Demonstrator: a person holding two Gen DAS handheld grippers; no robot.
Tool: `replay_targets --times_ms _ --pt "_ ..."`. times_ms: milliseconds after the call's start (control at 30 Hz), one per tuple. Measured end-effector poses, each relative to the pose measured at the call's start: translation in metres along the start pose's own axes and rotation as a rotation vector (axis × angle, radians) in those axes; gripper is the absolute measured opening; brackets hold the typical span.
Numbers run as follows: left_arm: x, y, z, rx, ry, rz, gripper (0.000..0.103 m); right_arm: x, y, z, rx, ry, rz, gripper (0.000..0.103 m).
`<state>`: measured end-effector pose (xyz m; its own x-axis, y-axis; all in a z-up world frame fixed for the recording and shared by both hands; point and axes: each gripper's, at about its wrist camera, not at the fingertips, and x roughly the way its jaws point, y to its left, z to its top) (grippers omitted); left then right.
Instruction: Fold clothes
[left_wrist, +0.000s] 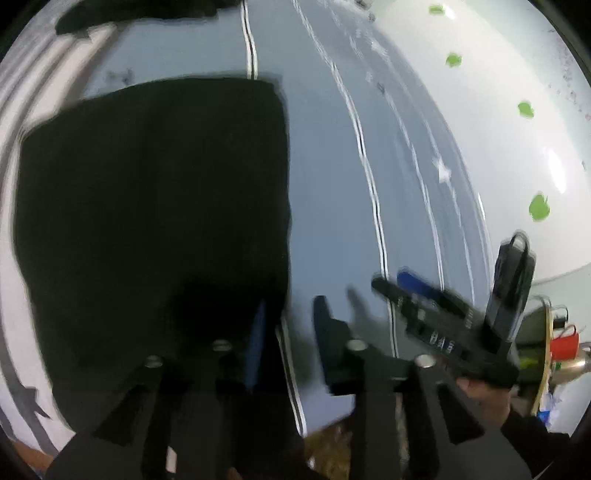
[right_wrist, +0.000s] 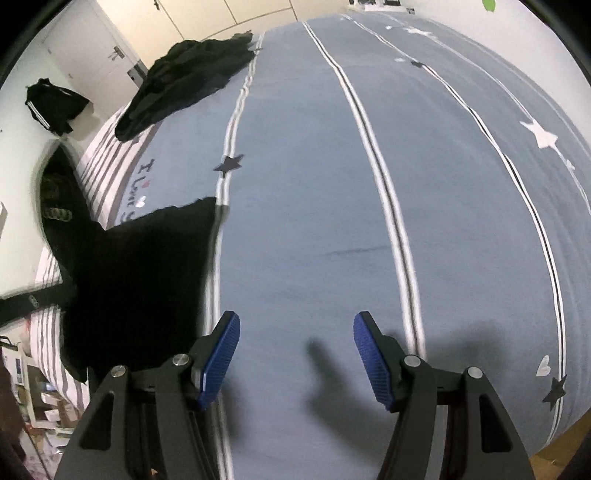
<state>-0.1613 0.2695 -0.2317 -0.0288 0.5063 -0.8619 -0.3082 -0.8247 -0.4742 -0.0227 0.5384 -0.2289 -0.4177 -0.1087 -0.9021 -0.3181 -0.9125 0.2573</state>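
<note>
Now the folded black garment (left_wrist: 147, 221) lies beside the released left claw (left_wrist: 288, 332); right claw (right_wrist: 295, 354) released.

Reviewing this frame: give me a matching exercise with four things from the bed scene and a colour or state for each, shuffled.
Things:
1. folded garment
2. bedspread
3. right gripper
4. wall dots

Descriptions:
A. green
B. grey-blue with white stripes
C. open, nothing between the pads
D. black, lying flat

Pairs: 1-D, 2-B, 3-C, 4-A

"I Love" — cursive lettering on the blue bedspread (right_wrist: 295, 184)
</note>
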Motion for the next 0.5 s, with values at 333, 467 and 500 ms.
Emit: replay_targets --times_ms 333,467,500 --pt "-0.094 0.090 -0.013 -0.012 -0.236 0.183 0.075 0.016 0.022 -0.010 0.010 0.021 0.095 0.060" --pt "-0.097 0.163 -0.016 -0.141 -0.239 0.328 0.076 0.014 0.054 -0.015 -0.021 0.013 0.165 0.060" --pt "-0.097 0.180 -0.022 -0.168 -0.228 0.336 0.076 0.015 0.061 -0.017 -0.024 0.015 0.177 0.060"
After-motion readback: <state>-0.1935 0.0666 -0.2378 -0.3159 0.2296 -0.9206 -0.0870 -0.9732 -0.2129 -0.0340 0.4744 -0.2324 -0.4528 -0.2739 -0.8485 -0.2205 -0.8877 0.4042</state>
